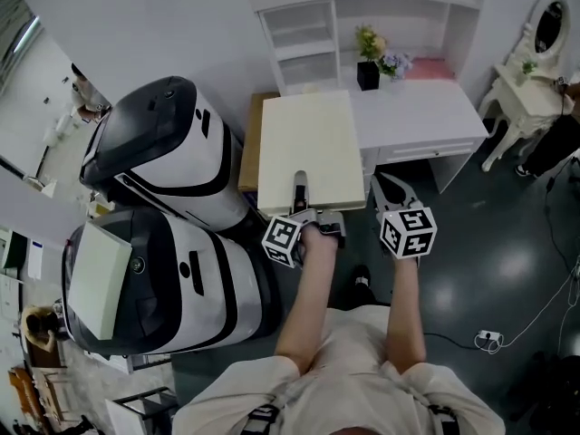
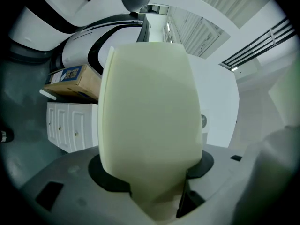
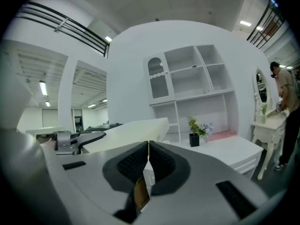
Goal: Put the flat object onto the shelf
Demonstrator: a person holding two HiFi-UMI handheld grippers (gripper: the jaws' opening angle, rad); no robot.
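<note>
Jaws of the left gripper (image 1: 300,187) are clamped on the near edge of the flat cream board (image 1: 308,143). One jaw lies on top of the board at mid-edge, and the left gripper view shows the board (image 2: 147,116) filling the gap and running straight out from the jaws. Jaws of the right gripper (image 1: 388,187) are pressed together with nothing between them. They sit just beside the board's near right corner and do not touch it.

Orientation: the board is held roughly level, its long axis pointing away from the person toward the white shelf unit (image 1: 308,39). Its far edge is near the narrow left-hand compartments. The left gripper carries the load alone, so any advance is along the jaw axis.

Clearances:
- Below: the board spans the left end of the white desk (image 1: 426,111) and part of a cardboard box (image 1: 247,148) standing against it.
- Right: a potted plant (image 1: 367,66) stands on the desk near the board's far right corner — keep that corner away from it.
- Left: two pod-shaped machines (image 1: 163,143) stand close, so there is little room to swing that way.
- Ahead: the right gripper view shows several open compartments in the shelf unit (image 3: 187,86) — whether the board fits the narrow ones cannot be judged from here.
</note>
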